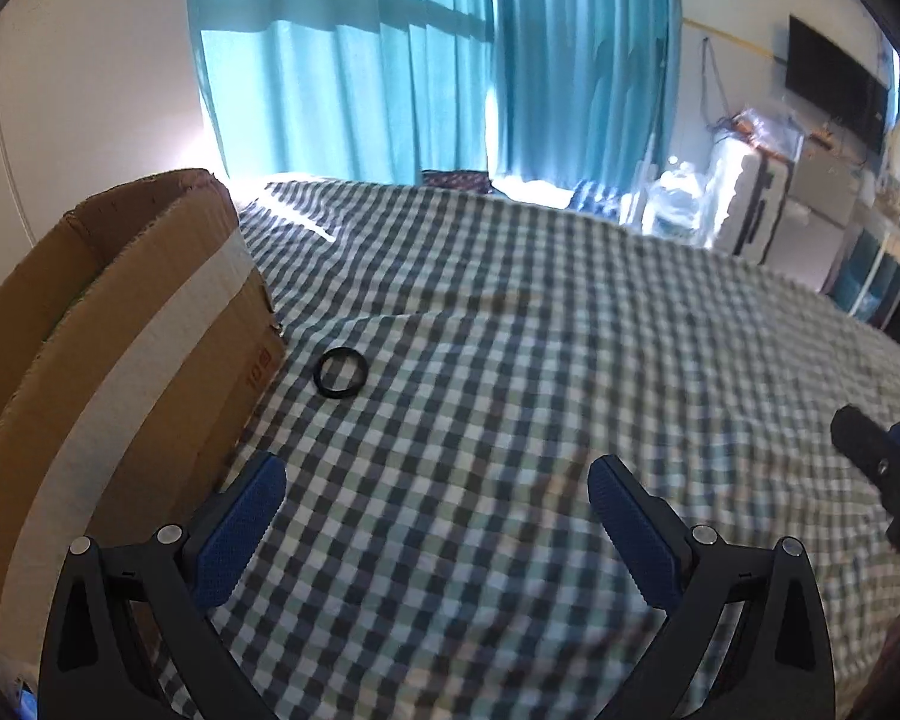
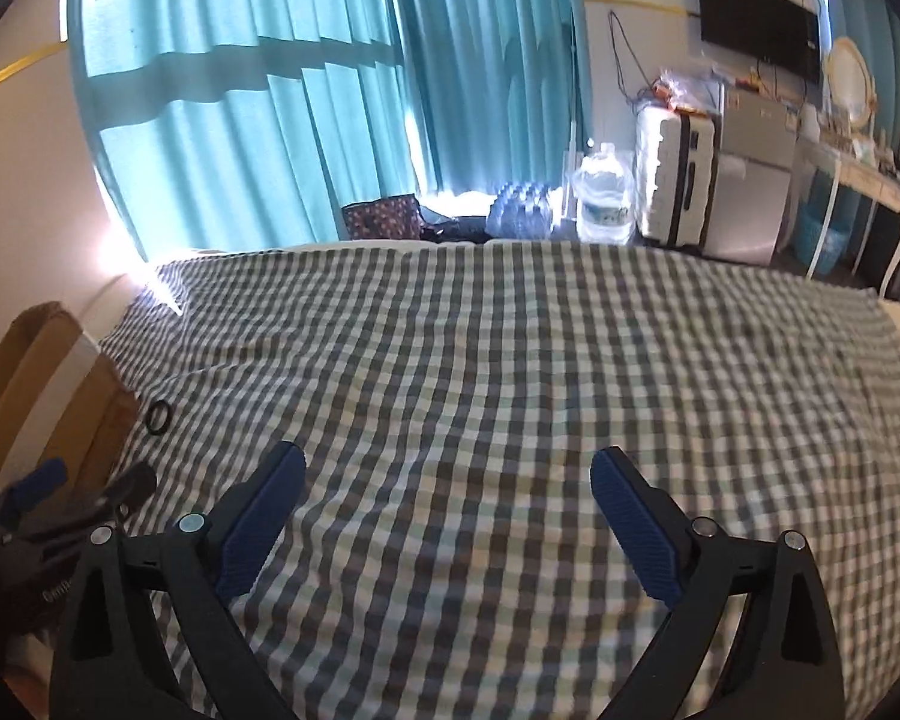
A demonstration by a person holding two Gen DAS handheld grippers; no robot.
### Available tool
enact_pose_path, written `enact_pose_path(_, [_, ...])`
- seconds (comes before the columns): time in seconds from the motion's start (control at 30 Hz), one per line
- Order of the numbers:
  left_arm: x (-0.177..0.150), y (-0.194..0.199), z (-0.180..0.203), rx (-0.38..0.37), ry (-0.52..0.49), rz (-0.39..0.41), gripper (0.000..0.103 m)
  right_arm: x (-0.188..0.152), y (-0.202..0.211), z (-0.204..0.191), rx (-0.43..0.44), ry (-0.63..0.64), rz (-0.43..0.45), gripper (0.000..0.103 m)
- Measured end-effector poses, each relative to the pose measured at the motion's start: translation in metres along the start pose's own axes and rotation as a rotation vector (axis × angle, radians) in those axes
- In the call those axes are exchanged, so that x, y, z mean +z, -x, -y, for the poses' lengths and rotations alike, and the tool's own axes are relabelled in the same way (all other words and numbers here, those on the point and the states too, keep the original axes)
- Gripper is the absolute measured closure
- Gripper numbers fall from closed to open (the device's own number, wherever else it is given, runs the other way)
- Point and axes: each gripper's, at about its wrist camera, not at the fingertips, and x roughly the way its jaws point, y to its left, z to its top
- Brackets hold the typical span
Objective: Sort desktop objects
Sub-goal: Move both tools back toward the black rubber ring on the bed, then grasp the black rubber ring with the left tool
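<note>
A small black ring (image 1: pixel 341 374) lies flat on the checked cloth (image 1: pixel 510 360), just right of a cardboard box (image 1: pixel 120 348) that stands open at the left. My left gripper (image 1: pixel 437 474) hangs over the cloth short of the ring, open, with nothing between its blue pads (image 1: pixel 240 531). In the right wrist view the ring (image 2: pixel 159 417) shows far left beside the box (image 2: pixel 42 396). My right gripper (image 2: pixel 447 468) is open over bare cloth (image 2: pixel 510 360), empty. Each gripper shows at the edge of the other's view: the right gripper (image 1: pixel 882 468) and the left gripper (image 2: pixel 90 480).
Teal curtains (image 2: pixel 270 90) hang behind the far edge of the cloth. At the back right stand a water jug (image 2: pixel 603 195), a white suitcase (image 2: pixel 678 174), a wall screen (image 2: pixel 756 24) and a white desk (image 2: pixel 858 180). The box wall rises close to my left finger.
</note>
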Motion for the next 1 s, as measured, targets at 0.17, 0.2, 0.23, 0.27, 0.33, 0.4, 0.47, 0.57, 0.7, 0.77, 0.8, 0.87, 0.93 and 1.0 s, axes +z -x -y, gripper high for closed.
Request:
enact_pose_path(0.17, [0.004,-0.026,-0.014,0.044,0.014,0.012,0.0,0.002,-0.038,-0.002,-0.02,0.151,0.056,0.006])
enact_pose_path(0.2, [0.005,-0.034,-0.018,0.054,0.031,0.001,0.0,0.001,-0.043,-0.002,-0.032,0.176,0.068,0.006])
enact_pose_path(0.23, [0.004,-0.04,-0.022,0.062,0.046,-0.01,0.0,-0.001,-0.048,0.0,-0.034,0.184,0.068,0.006])
enact_pose_path(0.27, [0.004,-0.046,-0.024,0.074,0.06,-0.02,0.0,-0.001,-0.053,0.0,-0.024,0.175,0.059,0.006])
enact_pose_path(0.33, [0.005,-0.058,-0.03,0.087,0.091,-0.031,0.0,-0.006,-0.064,0.004,0.029,0.133,0.023,0.006])
enact_pose_path(0.4, [0.006,-0.069,-0.033,0.087,0.108,-0.048,0.0,-0.01,-0.074,0.003,0.053,0.124,-0.008,0.006])
enact_pose_path(0.47, [0.006,-0.077,-0.037,0.097,0.124,-0.059,0.0,-0.013,-0.079,0.0,0.047,0.145,-0.027,0.006])
enact_pose_path(0.57, [0.008,-0.092,-0.049,0.136,0.198,-0.08,0.0,-0.017,-0.078,-0.002,0.067,0.143,-0.034,0.006])
enact_pose_path(0.7, [0.01,-0.107,-0.056,0.17,0.252,-0.076,0.0,-0.019,-0.074,-0.004,0.082,0.147,-0.028,0.006])
enact_pose_path(0.77, [0.013,-0.115,-0.052,0.174,0.235,-0.078,0.0,-0.018,-0.073,-0.005,0.087,0.139,-0.025,0.006])
enact_pose_path(0.8, [0.014,-0.119,-0.052,0.178,0.236,-0.074,0.0,-0.017,-0.073,-0.004,0.087,0.132,-0.027,0.006])
enact_pose_path(0.87, [0.017,-0.124,-0.054,0.176,0.255,-0.074,0.0,-0.017,-0.077,0.0,0.093,0.108,-0.044,0.006])
enact_pose_path(0.93, [0.018,-0.125,-0.055,0.164,0.27,-0.071,0.0,-0.017,-0.08,0.003,0.095,0.083,-0.064,0.006])
enact_pose_path(1.0, [0.019,-0.124,-0.059,0.114,0.285,-0.062,0.009,-0.017,-0.081,0.005,0.098,0.068,-0.072,0.006])
